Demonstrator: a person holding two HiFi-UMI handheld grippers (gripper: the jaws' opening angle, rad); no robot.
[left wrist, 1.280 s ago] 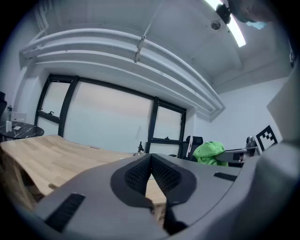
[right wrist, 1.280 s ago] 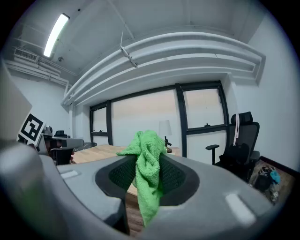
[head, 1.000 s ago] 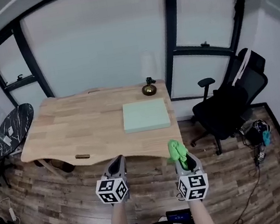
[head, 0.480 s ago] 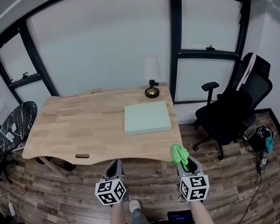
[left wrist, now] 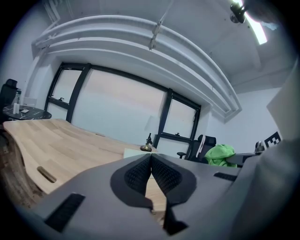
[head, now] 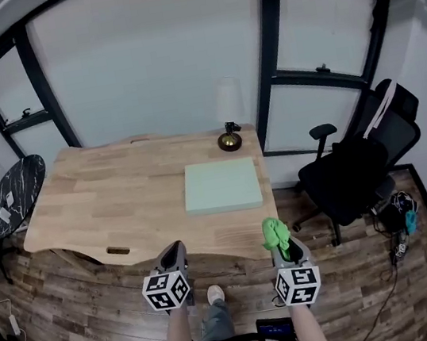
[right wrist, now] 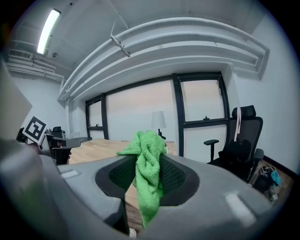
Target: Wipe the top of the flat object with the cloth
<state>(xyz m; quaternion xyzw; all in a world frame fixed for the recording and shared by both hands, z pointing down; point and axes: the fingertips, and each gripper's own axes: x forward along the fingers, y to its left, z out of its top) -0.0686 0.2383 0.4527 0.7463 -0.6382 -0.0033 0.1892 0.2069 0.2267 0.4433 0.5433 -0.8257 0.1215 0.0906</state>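
Observation:
A pale green flat slab (head: 222,186) lies on the right half of the wooden table (head: 105,199). Its near edge shows faintly in the left gripper view, slab (left wrist: 133,153). My right gripper (head: 279,237) is shut on a bright green cloth (head: 274,233), bunched between the pads and hanging down, cloth (right wrist: 147,166). It hovers in front of the table's near edge, short of the slab. My left gripper (head: 175,251) is shut with nothing in it, its pads pressed together, left gripper (left wrist: 151,161), and it hovers level with the right one.
A brass-based lamp (head: 230,140) stands at the table's far right edge behind the slab. A black office chair (head: 350,168) stands right of the table. A dark marble side table (head: 9,198) is at the left. Cables and a bag (head: 396,209) lie on the floor at right.
Both grippers have moved forward toward the table's near edge, and the table sits closer in the head view. The cloth stays clamped in the right gripper.

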